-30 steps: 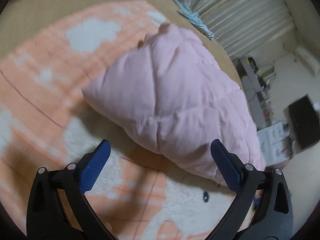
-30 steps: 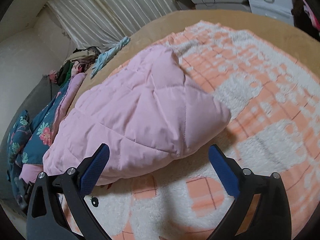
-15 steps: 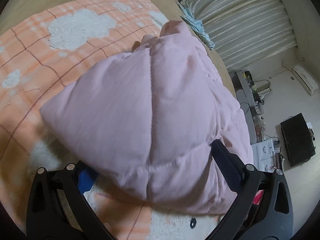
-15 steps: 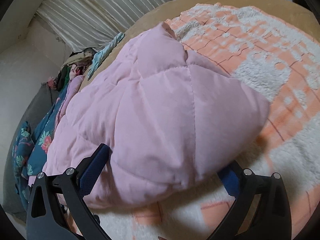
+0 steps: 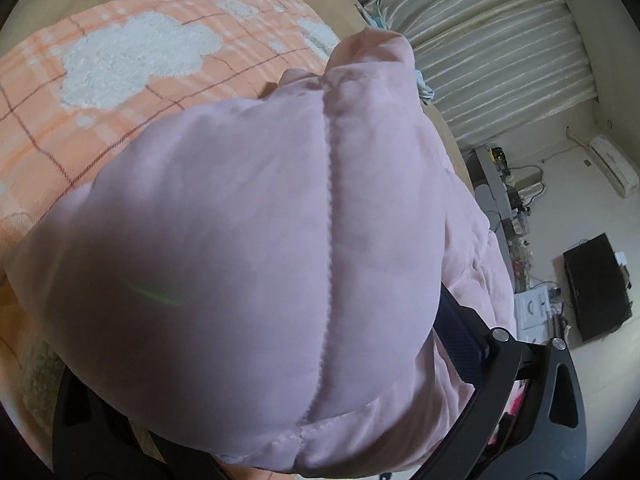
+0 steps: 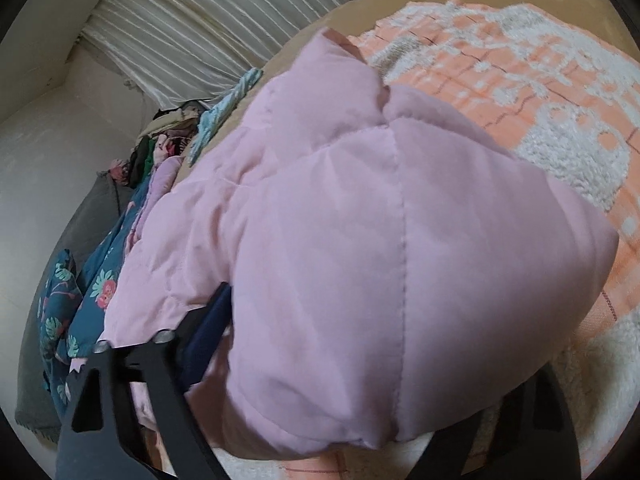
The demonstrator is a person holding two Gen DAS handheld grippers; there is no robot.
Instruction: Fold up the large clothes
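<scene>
Pink quilted jacket is found bunched on the orange checked blanket, filling the near field of both wrist views. Its padded corner is seen between the fingers of the left gripper; only the right blue pad is visible, alongside the fabric, so whether this tool is open or gripping cannot be told. The right gripper is closing around another bulge of the jacket, one blue pad lying against it. Beyond, floral bedding and a pleated curtain are noted.
</scene>
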